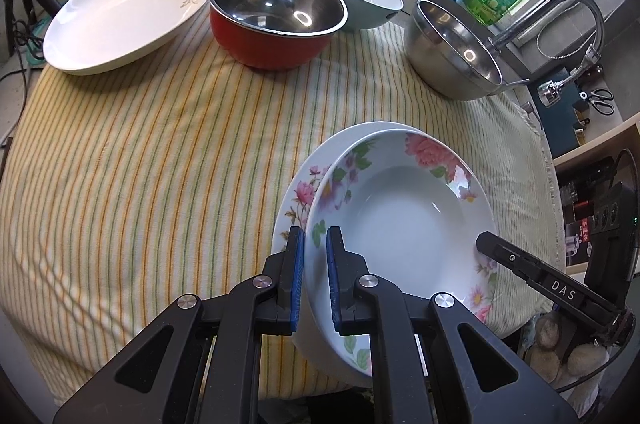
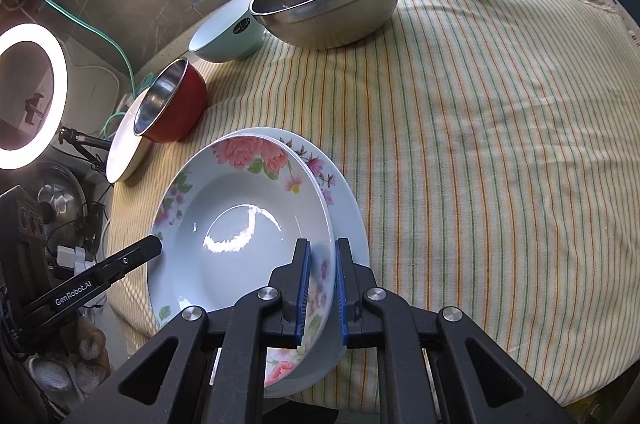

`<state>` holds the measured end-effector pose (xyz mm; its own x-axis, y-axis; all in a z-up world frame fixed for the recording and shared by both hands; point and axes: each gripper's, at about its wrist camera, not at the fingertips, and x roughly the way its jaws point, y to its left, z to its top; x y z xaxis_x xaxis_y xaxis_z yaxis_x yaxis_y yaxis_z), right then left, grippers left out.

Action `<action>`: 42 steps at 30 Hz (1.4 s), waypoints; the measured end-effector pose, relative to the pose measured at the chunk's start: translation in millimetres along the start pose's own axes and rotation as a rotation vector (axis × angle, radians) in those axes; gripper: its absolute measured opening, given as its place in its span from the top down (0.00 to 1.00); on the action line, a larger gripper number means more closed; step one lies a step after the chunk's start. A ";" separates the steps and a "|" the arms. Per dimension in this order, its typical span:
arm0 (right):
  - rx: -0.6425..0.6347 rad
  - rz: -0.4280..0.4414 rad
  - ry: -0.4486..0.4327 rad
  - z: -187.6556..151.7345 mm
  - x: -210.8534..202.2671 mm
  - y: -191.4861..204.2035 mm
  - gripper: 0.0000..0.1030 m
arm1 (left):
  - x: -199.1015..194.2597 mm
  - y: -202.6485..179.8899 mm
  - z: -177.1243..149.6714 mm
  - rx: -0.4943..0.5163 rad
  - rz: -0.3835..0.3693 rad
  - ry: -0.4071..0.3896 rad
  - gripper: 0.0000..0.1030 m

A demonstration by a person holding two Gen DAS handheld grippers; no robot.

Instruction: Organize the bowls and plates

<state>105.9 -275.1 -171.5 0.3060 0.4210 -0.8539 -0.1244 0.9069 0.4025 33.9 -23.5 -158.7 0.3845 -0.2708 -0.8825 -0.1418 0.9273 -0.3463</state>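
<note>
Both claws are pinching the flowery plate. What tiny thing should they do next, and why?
Probably lower it the last bit, then let go. The left gripper and the right gripper each clamp a rim of the flowered deep plate, which sits tilted over a second flowered plate on the striped cloth. It looks almost nested, so settling it flat would finish the stack.

"DAS" is printed on the right gripper (image 1: pixel 532 278) at lower right; "GenRobot.AI" on the left gripper (image 2: pixel 96 274) at lower left.
</note>
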 end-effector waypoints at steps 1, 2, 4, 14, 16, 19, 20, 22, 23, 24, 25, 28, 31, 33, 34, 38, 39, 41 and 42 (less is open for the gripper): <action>-0.002 -0.001 0.000 0.3 0.5 0.3 0.89 | 0.5 0.1 0.0 0.001 0.002 0.001 0.91; -0.003 -0.003 0.000 0.5 0.9 0.6 0.89 | 0.8 0.4 0.0 0.000 0.002 0.002 0.91; -0.013 -0.010 0.000 1.6 2.3 3.5 0.89 | 1.1 1.2 -0.2 0.002 0.004 0.001 0.91; -0.080 -0.068 0.006 2.2 4.9 14.7 0.87 | 1.3 1.9 -0.6 0.019 0.010 -0.002 0.91; -0.102 -0.083 0.008 1.4 5.3 17.5 0.86 | 1.1 1.9 -0.6 0.023 0.009 -0.001 0.91; -0.118 -0.098 0.011 1.5 5.5 19.1 0.85 | 1.3 1.4 -0.6 0.029 0.010 0.001 0.91; -0.119 -0.100 0.012 1.8 5.4 19.0 0.85 | 1.3 1.3 -0.5 0.031 0.010 0.001 0.91; -0.120 -0.101 0.015 2.1 5.4 19.2 0.85 | 1.1 0.6 -0.6 0.038 0.012 0.001 0.91; -0.123 -0.105 0.016 2.3 5.4 19.4 0.85 | 1.0 0.9 -0.9 0.038 0.010 0.001 0.91; -0.127 -0.111 0.016 2.2 5.4 20.6 0.85 | 1.0 1.3 -1.0 0.037 0.007 0.003 0.91; -0.133 -0.120 0.013 2.1 5.5 21.5 0.85 | 0.5 1.5 -1.2 0.036 0.003 0.003 0.91; -0.147 -0.140 0.011 1.9 5.6 23.3 0.84 | -0.6 0.6 -1.5 0.041 0.005 0.002 0.91; -0.148 -0.143 0.012 1.7 5.6 23.8 0.83 | -0.5 1.0 -1.4 0.037 0.001 0.003 0.91; -0.150 -0.144 0.014 1.7 5.5 23.8 0.83 | -0.4 0.6 -1.5 0.042 0.002 0.003 0.91; -0.152 -0.145 0.015 1.5 5.5 23.8 0.83 | -0.7 0.4 -1.9 0.043 0.003 0.003 0.91; -0.152 -0.148 0.017 1.7 5.8 23.8 0.83 | -0.5 0.8 -1.7 0.041 0.000 0.006 0.91; -0.152 -0.149 0.018 1.8 5.9 23.8 0.83 | -0.5 1.5 -1.4 0.038 -0.003 0.007 0.91; -0.152 -0.149 0.020 2.2 6.0 24.0 0.83 | -1.6 2.3 -1.6 0.035 -0.007 0.005 0.91; -0.152 -0.151 0.020 2.3 6.1 24.2 0.83 | -3.0 2.6 -1.7 0.036 -0.009 0.002 0.91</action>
<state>107.0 -250.7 -166.2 0.3131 0.2788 -0.9079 -0.2202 0.9512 0.2162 30.8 -20.7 -157.4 0.3839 -0.2794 -0.8801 -0.1056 0.9336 -0.3424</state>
